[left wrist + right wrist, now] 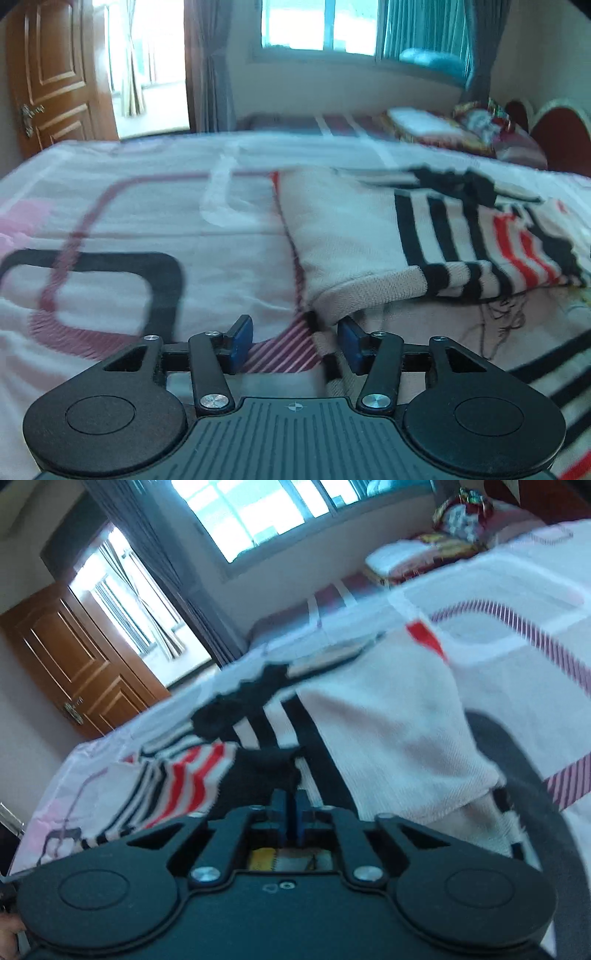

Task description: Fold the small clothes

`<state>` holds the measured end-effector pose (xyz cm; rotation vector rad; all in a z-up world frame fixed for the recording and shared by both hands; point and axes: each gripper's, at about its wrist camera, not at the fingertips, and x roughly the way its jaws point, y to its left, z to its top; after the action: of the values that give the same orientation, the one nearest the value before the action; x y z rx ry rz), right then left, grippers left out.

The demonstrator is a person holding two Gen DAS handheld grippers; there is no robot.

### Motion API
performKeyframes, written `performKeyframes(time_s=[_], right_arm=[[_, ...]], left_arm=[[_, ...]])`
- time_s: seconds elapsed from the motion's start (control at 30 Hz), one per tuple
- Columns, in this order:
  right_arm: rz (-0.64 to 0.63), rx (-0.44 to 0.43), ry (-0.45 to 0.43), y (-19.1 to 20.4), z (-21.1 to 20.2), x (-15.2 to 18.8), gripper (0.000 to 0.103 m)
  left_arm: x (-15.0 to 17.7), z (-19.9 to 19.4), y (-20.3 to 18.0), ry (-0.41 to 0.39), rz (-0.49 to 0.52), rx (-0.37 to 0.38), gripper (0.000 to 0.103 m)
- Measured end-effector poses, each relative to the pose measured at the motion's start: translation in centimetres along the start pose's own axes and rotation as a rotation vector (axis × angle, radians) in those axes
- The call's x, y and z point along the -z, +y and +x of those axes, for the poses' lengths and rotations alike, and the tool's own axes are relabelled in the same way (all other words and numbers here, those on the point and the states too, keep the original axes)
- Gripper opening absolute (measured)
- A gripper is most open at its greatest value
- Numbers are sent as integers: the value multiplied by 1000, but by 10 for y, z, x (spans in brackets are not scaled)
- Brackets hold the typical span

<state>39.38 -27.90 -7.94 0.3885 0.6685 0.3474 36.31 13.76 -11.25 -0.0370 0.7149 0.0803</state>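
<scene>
bare bedspread (147, 192) left, striped garment (461, 236) right, pillows (424, 125) beyond

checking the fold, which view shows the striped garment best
The left wrist view: the garment lies across the bed, with its plain part, stripes and near hem visible. The right wrist view shows it tilted, its near edge hidden behind the right tongs.

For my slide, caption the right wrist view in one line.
Right claw pinches the black edge of a striped garment on a patterned bed.
</scene>
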Motion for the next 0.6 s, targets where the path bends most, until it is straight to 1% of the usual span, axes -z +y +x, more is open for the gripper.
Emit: performKeyframes(time_s=[0.07, 0.1, 0.13, 0.2, 0.23, 0.27, 0.3, 0.33, 0.37, 0.4, 0.43, 0.47, 0.5, 0.53, 0.6], right_arm=[[-62, -13, -18, 13, -7, -4, 13], [-108, -12, -21, 22, -6, -5, 13], [-152, -4, -18, 31, -2, -6, 13], [-213, -7, 10, 47, 12, -4, 13], [-246, -10, 24, 55, 21, -1, 13], [-293, -4, 36, 63, 30, 3, 13], [-336, 10, 53, 70, 37, 7, 13], [-372, 41, 78, 74, 47, 12, 9], [-394, 90, 116, 72, 55, 16, 4], [-393, 95, 115, 68, 58, 17, 3], [-373, 81, 119, 64, 58, 15, 3], [-365, 79, 126, 64, 58, 11, 3], [-368, 78, 106, 67, 55, 8, 7], [-369, 69, 65, 70, 53, 3, 16], [-347, 26, 34, 78, 61, -5, 16]], left_arm=[[-6, -17, -1, -74, -31, -4, 51], [-12, -20, -7, -105, -38, 18, 51], [-19, -18, -20, -123, -16, 54, 51], [-29, -1, -48, -111, 48, 94, 51], [-30, 9, -57, -100, 59, 111, 51], [-29, 21, -65, -70, 66, 123, 51], [-25, 36, -69, -21, 78, 104, 51], [-20, 44, -70, -2, 84, 89, 51], [-15, 43, -68, -28, 93, 96, 51], [-18, 41, -68, -18, 107, 99, 51], [-23, 38, -67, -17, 105, 94, 51], [-27, 35, -65, -40, 96, 95, 51], [-33, 34, -62, -70, 90, 93, 51], [-39, 38, -61, -80, 87, 84, 51], [-52, 53, -59, -62, 71, 70, 51]])
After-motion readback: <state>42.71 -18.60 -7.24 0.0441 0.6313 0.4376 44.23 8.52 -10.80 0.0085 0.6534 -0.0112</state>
